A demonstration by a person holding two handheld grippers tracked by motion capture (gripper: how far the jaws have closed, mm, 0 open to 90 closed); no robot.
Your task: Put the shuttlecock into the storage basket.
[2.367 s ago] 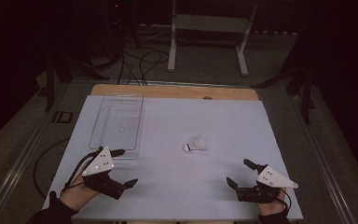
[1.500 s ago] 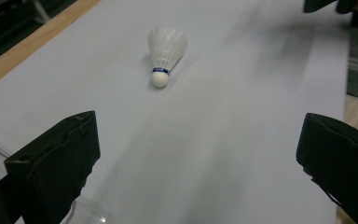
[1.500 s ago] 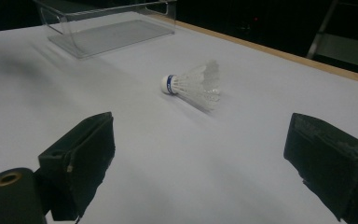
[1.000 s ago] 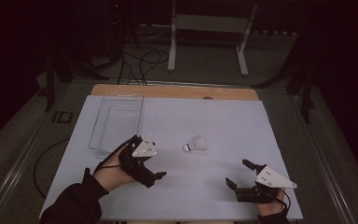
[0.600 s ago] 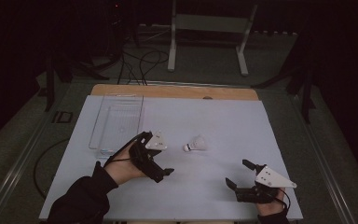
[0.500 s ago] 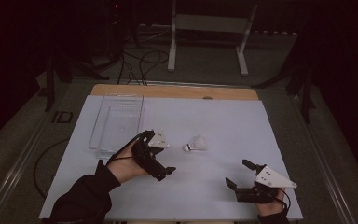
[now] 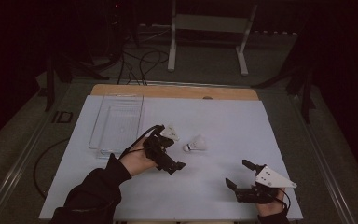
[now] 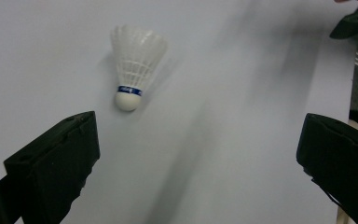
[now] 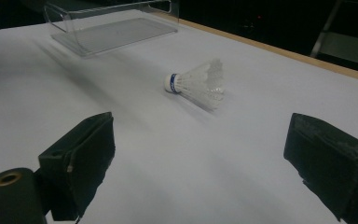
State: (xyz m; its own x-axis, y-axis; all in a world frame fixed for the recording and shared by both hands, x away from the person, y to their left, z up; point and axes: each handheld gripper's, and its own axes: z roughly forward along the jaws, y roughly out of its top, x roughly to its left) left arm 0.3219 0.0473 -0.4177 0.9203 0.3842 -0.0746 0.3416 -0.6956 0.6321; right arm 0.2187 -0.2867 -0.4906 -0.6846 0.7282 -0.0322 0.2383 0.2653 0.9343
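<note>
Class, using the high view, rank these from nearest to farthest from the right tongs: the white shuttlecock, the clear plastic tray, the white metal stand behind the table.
1. White feather shuttlecock, mid-table, left of and beyond the right tongs.
2. Clear plastic tray, on the table's far left.
3. White metal stand, on the floor beyond the table's far edge.

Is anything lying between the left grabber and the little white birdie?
Nothing: in the left gripper view, bare white table separates the open left gripper from the shuttlecock.

the room is dark all around, and light falls from above on the white table. the shuttlecock looks sharp, with a soft smeary shadow beside it. the black jaws up close look a bit blurry.
</note>
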